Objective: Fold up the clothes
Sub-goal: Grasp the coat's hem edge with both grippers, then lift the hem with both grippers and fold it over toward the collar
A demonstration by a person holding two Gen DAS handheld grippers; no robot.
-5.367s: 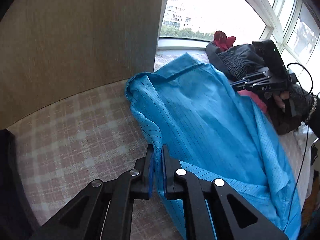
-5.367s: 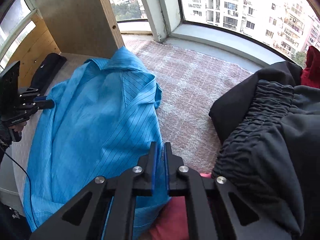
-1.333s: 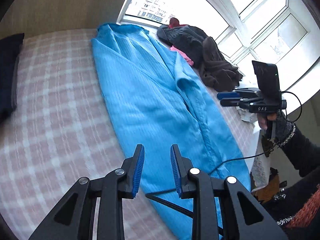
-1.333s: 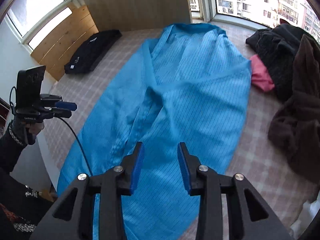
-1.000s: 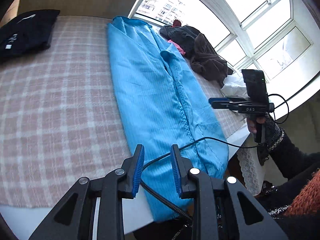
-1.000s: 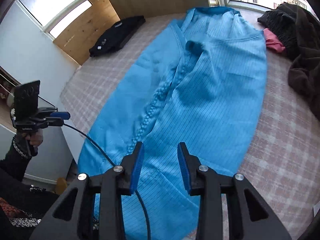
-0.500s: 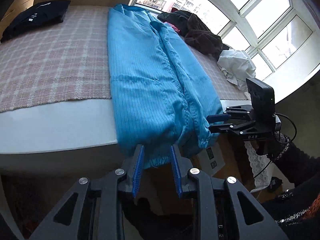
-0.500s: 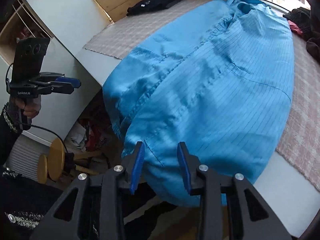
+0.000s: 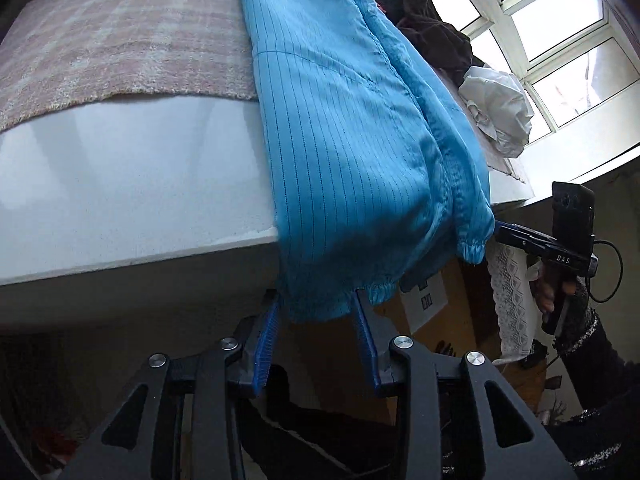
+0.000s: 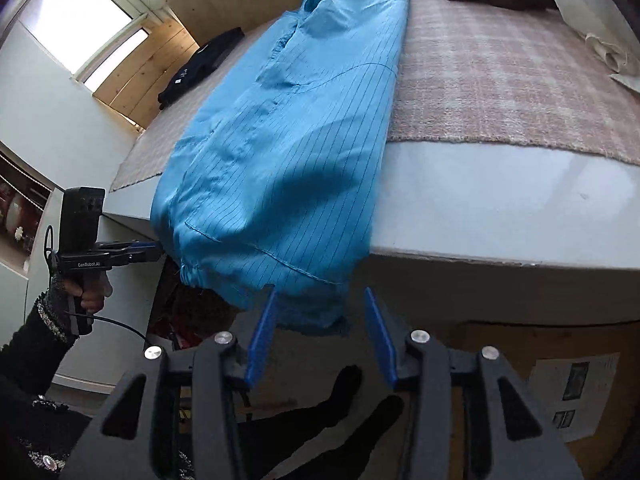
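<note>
A long blue pinstriped garment lies along the table, and its gathered hem hangs over the front edge. My left gripper is open below that edge, and the hem's left corner dangles between its blue pads without being clamped. My right gripper is open too, with the other hem corner hanging between its pads. Each view shows the other gripper in a hand: the right gripper beside a cuff, the left gripper at the garment's side.
A pink checked blanket covers the white table. Dark clothes and a white cloth lie at the right, a folded black garment at the far left. A cardboard box stands beneath the table.
Both grippers have dropped from above the table to below its front edge and moved in on the hanging hem. Their jaws stand wider apart than before.
</note>
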